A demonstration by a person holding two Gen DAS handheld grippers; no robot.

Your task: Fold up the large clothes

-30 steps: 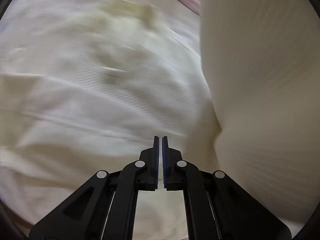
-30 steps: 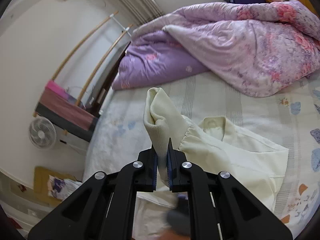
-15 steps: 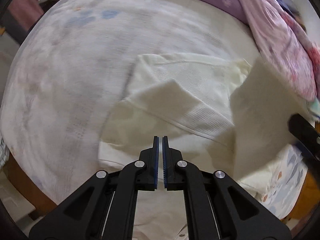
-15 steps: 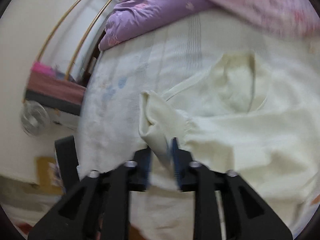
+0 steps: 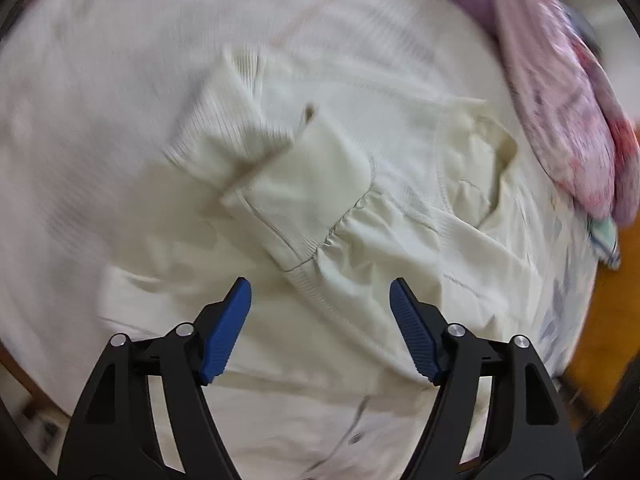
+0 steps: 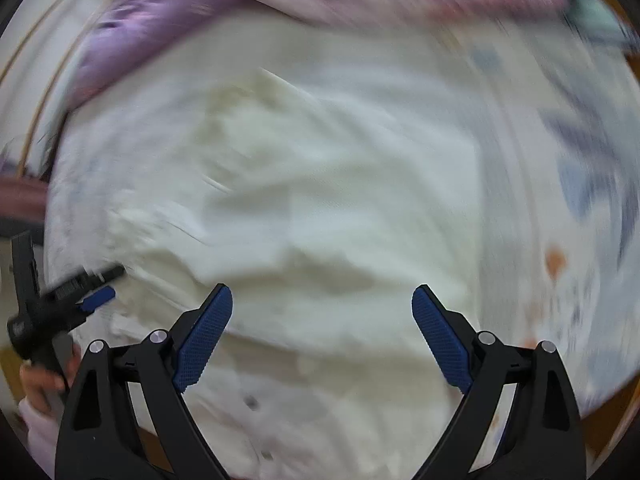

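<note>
A cream jacket (image 5: 400, 208) lies spread on the bed, both sleeves folded across its body. One ribbed cuff (image 5: 308, 184) lies in the middle, the other (image 5: 224, 120) beyond it. My left gripper (image 5: 320, 296) hangs above the sleeve, its jaws opening, nothing between them. The right wrist view is blurred: the jacket (image 6: 320, 200) fills it, and my right gripper (image 6: 322, 300) points down at it, jaws opening and empty. The left gripper (image 6: 86, 290) shows at that view's left edge, held by a hand (image 6: 40, 384).
A pink and purple quilt (image 5: 568, 92) is heaped along the far side of the bed. The patterned bedsheet (image 6: 560, 184) surrounds the jacket. The wooden bed edge (image 5: 592, 340) shows at the right.
Both grippers have gone from shut to wide open. The right one let go of the sleeve cuff and dropped toward the jacket. The sleeves now lie on the jacket body.
</note>
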